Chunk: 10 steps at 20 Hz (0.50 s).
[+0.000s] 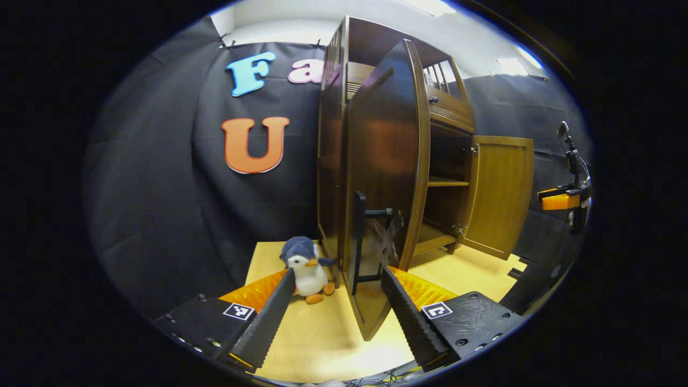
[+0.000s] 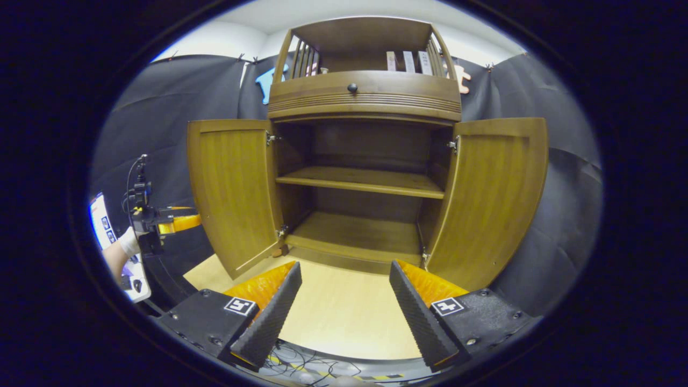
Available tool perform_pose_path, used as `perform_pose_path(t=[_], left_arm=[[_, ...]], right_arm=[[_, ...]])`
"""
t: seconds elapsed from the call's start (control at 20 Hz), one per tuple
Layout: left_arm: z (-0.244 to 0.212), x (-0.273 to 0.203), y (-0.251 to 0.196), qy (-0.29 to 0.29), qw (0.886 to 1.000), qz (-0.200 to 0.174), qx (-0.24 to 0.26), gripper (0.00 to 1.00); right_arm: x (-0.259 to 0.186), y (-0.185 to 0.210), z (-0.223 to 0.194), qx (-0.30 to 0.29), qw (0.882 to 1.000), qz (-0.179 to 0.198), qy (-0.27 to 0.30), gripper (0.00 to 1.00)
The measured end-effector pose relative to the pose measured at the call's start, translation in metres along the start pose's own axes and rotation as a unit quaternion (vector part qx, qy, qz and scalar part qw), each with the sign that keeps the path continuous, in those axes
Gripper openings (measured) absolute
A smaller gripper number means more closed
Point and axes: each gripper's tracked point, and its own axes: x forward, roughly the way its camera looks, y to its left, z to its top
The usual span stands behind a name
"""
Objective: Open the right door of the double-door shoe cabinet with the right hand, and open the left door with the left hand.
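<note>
We judge both opening steps done: the shoe cabinet stands upright on the counter with its left door and right door swung wide, tall axes vertical, inner faces angled outward. Our left tool sits released just before the left door's handle, beside a toy penguin. Our right tool hangs released, facing the shelves. Next, probably, we only back away.

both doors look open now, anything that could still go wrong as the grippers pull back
1. The left door stands swung out just ahead of the open left gripper, its handle between the fingers' line; backing off crooked might snag it.
2. The toy penguin sits beside the left finger and could get knocked.
3. Cables lie under the right gripper and may catch.
</note>
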Motion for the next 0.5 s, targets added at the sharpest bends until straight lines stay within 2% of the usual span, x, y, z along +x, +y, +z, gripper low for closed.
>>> perform_pose_path(t=[0.15, 0.25, 0.35, 0.5], left_arm=[[0.0, -0.02, 0.003, 0.006, 0.999, 0.033, -0.018, 0.95], [0.003, -0.035, 0.004, 0.007, 0.997, 0.069, -0.034, 0.96], [0.013, -0.049, -0.013, 0.002, 0.995, 0.092, -0.044, 0.96], [0.046, -0.06, -0.045, -0.017, 0.994, 0.11, -0.023, 0.95]], right_arm=[[0.002, -0.005, 0.002, 0.0, 1.0, 0.009, -0.006, 1.0], [0.003, -0.012, 0.001, 0.002, 1.0, 0.011, -0.008, 1.0], [0.005, -0.021, 0.001, 0.005, 1.0, 0.013, -0.009, 1.0], [0.007, -0.037, 0.002, 0.012, 1.0, 0.015, -0.01, 1.0]])
